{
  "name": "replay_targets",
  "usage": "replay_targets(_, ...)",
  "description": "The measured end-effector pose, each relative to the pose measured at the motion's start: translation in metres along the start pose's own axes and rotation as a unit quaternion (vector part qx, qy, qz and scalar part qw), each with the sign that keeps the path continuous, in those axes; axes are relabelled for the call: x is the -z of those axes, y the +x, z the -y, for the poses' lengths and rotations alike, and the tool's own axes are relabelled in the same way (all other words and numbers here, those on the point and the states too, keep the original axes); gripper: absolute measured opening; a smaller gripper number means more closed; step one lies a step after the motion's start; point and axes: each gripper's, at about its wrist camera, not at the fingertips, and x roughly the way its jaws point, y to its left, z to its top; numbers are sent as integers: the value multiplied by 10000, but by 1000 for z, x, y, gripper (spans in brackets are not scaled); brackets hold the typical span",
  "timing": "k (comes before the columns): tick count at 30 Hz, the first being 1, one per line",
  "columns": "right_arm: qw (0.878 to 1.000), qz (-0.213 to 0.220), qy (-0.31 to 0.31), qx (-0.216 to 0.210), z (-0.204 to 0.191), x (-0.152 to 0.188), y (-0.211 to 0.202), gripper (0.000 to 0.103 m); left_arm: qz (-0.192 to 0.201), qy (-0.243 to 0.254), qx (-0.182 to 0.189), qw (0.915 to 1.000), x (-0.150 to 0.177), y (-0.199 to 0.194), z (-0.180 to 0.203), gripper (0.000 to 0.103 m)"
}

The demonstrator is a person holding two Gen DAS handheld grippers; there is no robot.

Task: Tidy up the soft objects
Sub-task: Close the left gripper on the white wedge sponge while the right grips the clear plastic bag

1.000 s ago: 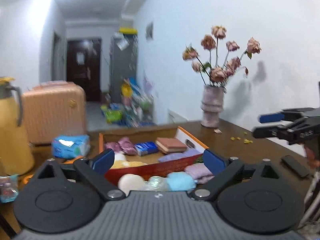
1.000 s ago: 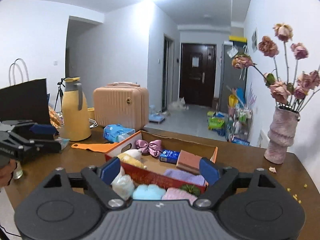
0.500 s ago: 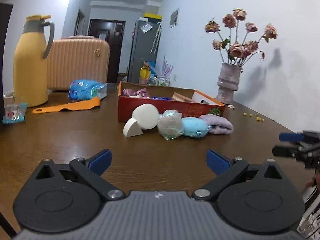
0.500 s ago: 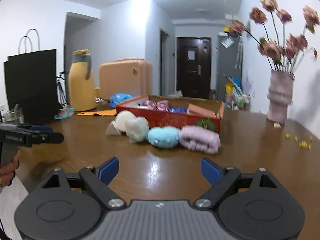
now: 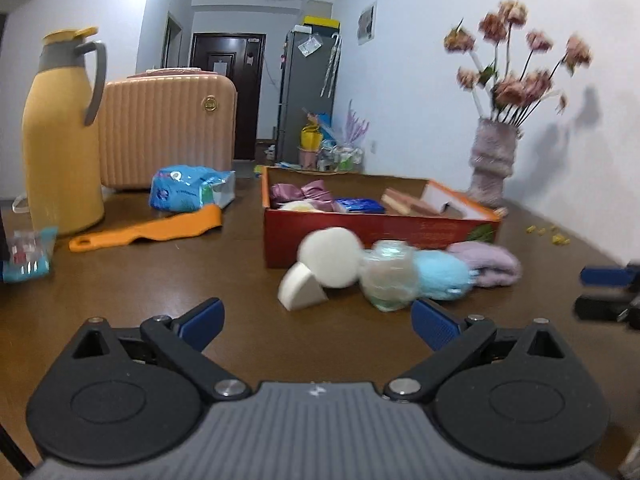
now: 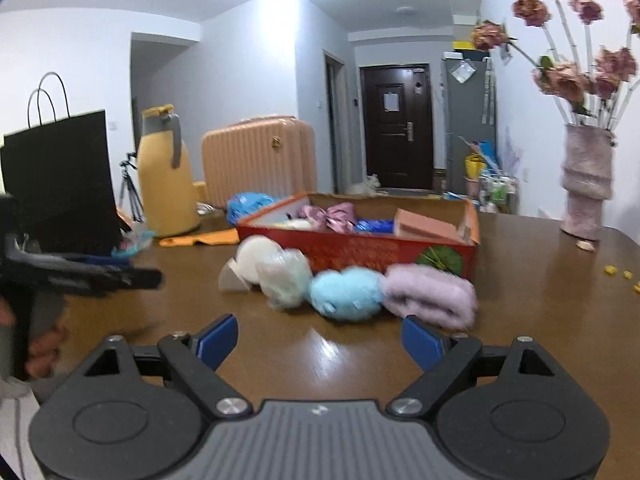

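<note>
On worktop (image 5: 160,280), before red box (image 5: 376,228): white sponges (image 5: 330,256), wrapped ball (image 5: 390,276), blue plush (image 6: 346,292), pink cloth (image 6: 430,294) lined up. Left gripper (image 5: 316,320), right gripper (image 6: 320,336) spread wide, nothing held. Nearest soft piece best straddled low, squeezed gently.

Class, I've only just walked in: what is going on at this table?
A person holds a gripper in each hand, sorting soft things into the red box. Both the left gripper and the right gripper are open and empty, low over the table. Lined up in front of the box lie a white sponge, a clear bag, a blue plush and a lilac towel. Nothing is gripped yet.
</note>
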Motion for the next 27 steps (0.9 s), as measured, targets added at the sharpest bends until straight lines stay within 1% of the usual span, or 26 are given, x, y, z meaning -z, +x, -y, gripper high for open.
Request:
replay_targets(1,10000,13,17,-61,0,-6,8,88,-56,90,-29,9999,-3,9,0,98)
replay_targets(3,9999,-1,42,-125,-3,-17,28,87,-269,257,-6,9993,-9,28,-2,91)
replay_targets(6,9997,-87,-2,-226,-5,-34,60,87,-493,403,125,9979,-15,55,-5,89)
replay_targets(7,9995,-134,-31,-293,-6,-38,69,86,-586,448,83,9972,-17,64,-6,89)
replay_targets(9,9989,-261,-142,-364,-10,-46,91,85,-646,504,56,9966,-21,80,-7,88)
replay_targets(14,9962,-620,-349,-512,-17,-54,144,81,-624,327,198,9973,-21,101,-13,88)
replay_targets(16,9955,-709,-316,-537,-17,-53,161,78,-529,89,299,9981,-17,107,-20,87)
replay_targets(17,9953,-746,-274,-555,-18,-53,168,76,-657,-86,408,9970,-16,112,-25,83)
replay_targets(18,9949,-779,-223,-598,-17,-51,173,72,-679,-212,522,9961,-16,114,-28,78)
replay_targets(19,9941,-838,-166,-661,-16,-48,179,67,-673,-352,656,9950,-14,114,-33,77)
replay_targets(20,9932,-909,-144,-714,-16,-45,182,62,-674,-419,686,9945,-15,114,-35,72)
replay_targets(21,9924,-969,-143,-744,-17,-41,185,49,-698,-463,708,9940,-15,115,-36,59)
replay_targets(22,9918,-1019,-167,-755,-17,-39,187,41,-790,-476,781,9927,-14,117,-37,50)
replay_targets(23,9916,-1031,-202,-753,-18,-37,188,39,-953,-456,830,9909,-12,120,-37,39)
replay_targets(24,9923,-988,-216,-711,-19,-36,187,37,-986,-463,768,9911,-12,121,-37,35)
replay_targets(27,9932,-901,-114,-727,-16,-36,184,34,-980,-475,744,9913,-12,119,-40,29)
